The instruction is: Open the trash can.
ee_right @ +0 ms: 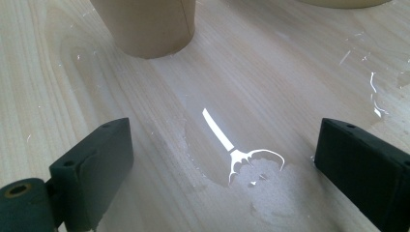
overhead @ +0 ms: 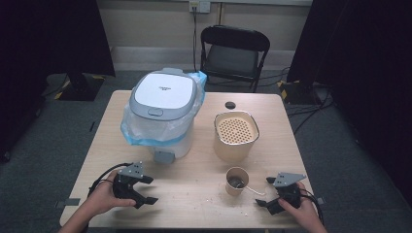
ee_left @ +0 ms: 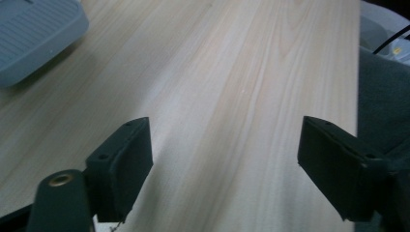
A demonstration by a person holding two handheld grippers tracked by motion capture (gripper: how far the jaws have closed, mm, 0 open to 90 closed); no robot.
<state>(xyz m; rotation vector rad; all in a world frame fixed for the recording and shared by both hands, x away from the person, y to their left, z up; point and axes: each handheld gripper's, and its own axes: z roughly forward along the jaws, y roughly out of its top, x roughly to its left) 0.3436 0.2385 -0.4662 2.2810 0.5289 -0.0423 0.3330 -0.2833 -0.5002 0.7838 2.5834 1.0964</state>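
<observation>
Lit table, dark surroundings, soft focus close up

The table [overhead: 194, 194] is evenly lit from above while the room's edges are lost in near-black. In the right gripper view, white glare is thrown off a wet patch [ee_right: 241, 159]. The jaws are rendered blurred in both gripper views, and the high view is grainy.

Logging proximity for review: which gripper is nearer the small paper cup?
Right. The right gripper sits just right of the paper cup; the left gripper is farther off, to its left.
</observation>
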